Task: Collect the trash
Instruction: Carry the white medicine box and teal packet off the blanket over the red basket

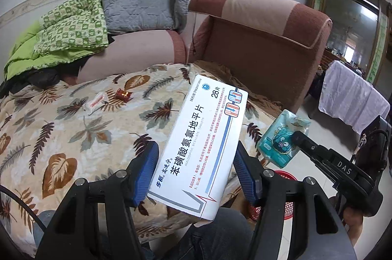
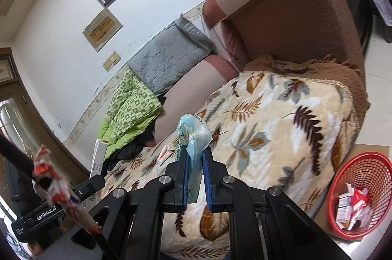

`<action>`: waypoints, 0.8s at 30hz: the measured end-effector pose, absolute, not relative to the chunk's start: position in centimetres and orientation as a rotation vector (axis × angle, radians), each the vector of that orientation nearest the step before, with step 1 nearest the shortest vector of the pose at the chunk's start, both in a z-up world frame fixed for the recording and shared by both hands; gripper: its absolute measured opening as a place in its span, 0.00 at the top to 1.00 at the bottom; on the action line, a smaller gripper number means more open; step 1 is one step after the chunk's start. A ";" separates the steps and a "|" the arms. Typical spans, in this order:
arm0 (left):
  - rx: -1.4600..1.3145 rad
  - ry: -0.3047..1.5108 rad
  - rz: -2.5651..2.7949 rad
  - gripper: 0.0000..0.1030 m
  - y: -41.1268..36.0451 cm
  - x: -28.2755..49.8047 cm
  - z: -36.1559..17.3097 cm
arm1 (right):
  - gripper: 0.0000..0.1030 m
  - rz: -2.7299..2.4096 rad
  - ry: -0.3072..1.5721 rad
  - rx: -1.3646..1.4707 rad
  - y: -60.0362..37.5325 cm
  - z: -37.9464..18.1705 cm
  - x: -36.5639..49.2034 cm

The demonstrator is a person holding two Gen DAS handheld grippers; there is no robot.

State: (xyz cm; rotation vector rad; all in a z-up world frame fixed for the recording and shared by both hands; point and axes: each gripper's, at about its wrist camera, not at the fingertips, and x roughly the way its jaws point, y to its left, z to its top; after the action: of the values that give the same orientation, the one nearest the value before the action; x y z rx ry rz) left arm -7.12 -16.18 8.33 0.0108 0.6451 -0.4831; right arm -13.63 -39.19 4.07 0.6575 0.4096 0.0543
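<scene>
My left gripper (image 1: 196, 169) is shut on a white medicine box (image 1: 203, 137), held above the leaf-patterned blanket (image 1: 73, 137). My right gripper (image 2: 194, 167) is shut on a teal tissue packet (image 2: 193, 140); the same packet (image 1: 281, 137) shows at the right of the left wrist view. Farther back on the blanket lie a white candy wrapper (image 1: 94, 102) and a small red wrapper (image 1: 123, 94). A red mesh basket (image 2: 382, 186) stands on the floor to the right, with a small carton and crumpled wrappers inside. Its rim (image 1: 285, 175) peeks out below the box.
A brown sofa armrest (image 1: 264, 39) rises behind the blanket. A grey cushion (image 1: 144, 7) and a green quilt (image 1: 66, 32) lie at the back left. A table with a white cloth (image 1: 350, 96) stands at the right. A person's knee in jeans (image 1: 215, 235) is below the left gripper.
</scene>
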 end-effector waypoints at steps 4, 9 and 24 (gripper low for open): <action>0.025 0.640 -0.501 0.41 -16.8 -7.9 8.7 | 0.89 0.029 0.388 0.667 -40.3 4.4 -15.0; 0.026 0.635 -0.529 0.41 -17.5 -9.0 9.0 | 0.89 0.001 0.368 0.660 -41.1 5.0 -16.5; 0.065 0.743 -0.745 0.41 -24.5 -11.1 6.5 | 0.89 -0.185 0.316 0.662 -45.6 5.8 -24.4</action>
State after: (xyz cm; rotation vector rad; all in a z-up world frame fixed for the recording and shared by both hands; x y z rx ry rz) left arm -11.06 -24.45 6.45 0.0651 0.7432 -0.7448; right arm -24.44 -45.60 5.78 0.6621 0.3157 -0.1847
